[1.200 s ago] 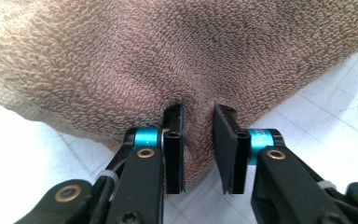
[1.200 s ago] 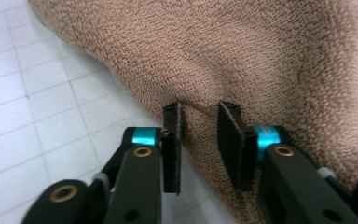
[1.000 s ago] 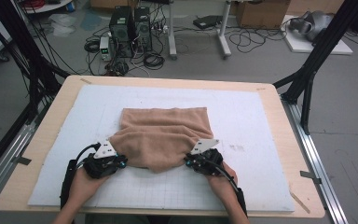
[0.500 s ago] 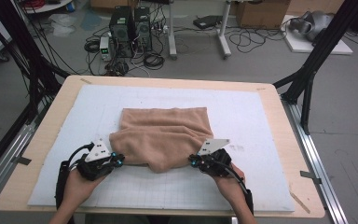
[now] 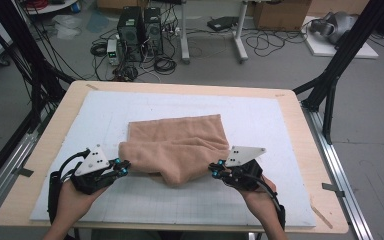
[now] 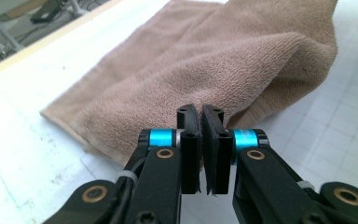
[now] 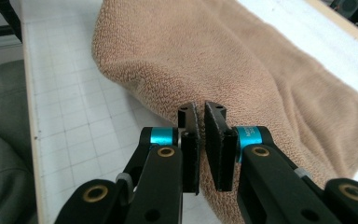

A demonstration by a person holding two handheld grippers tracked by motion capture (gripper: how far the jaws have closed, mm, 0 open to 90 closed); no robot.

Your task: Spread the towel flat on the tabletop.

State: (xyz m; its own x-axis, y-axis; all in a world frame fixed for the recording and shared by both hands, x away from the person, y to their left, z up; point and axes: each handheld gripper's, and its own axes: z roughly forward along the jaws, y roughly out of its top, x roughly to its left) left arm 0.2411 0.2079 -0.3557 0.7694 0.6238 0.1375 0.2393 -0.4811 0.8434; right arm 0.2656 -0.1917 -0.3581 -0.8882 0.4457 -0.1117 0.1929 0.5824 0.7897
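The light-brown terry-cloth towel (image 5: pixel 177 147) lies near the middle of the white gridded mat (image 5: pixel 260 120), with its far part flat and its near edge raised off the surface. That near edge hangs in a sagging fold between the two grippers, its lowest point drooping at about 6 o'clock from the towel's centre. From the lifted edge and the flat far half, I judge this to be a fold in progress: the near corners have been taken up, but the near half is not yet carried over the far half, and nothing has been laid down or smoothed.

The left hand-held gripper (image 5: pixel 123 168) sits at about 8 o'clock from the towel's centre, its jaws drawn together on the towel's near left corner. In the left gripper view the left hand-held gripper (image 6: pixel 201 119) shows its black pads nearly touching, with cloth meeting their tips. The right hand-held gripper (image 5: pixel 215 167) sits at about 4 o'clock, and in the right gripper view the right hand-held gripper (image 7: pixel 200 116) has its pads likewise pinched together on the near right corner, with towel rising beyond and beside them.

What is left, as I read it, is to bring both corners toward 12 o'clock, lay them on the far edge, and let go. The mat rests on a pale wooden table (image 5: pixel 300 107), and beyond it, at 12 o'clock, computer towers (image 5: pixel 140 30) stand on the floor.
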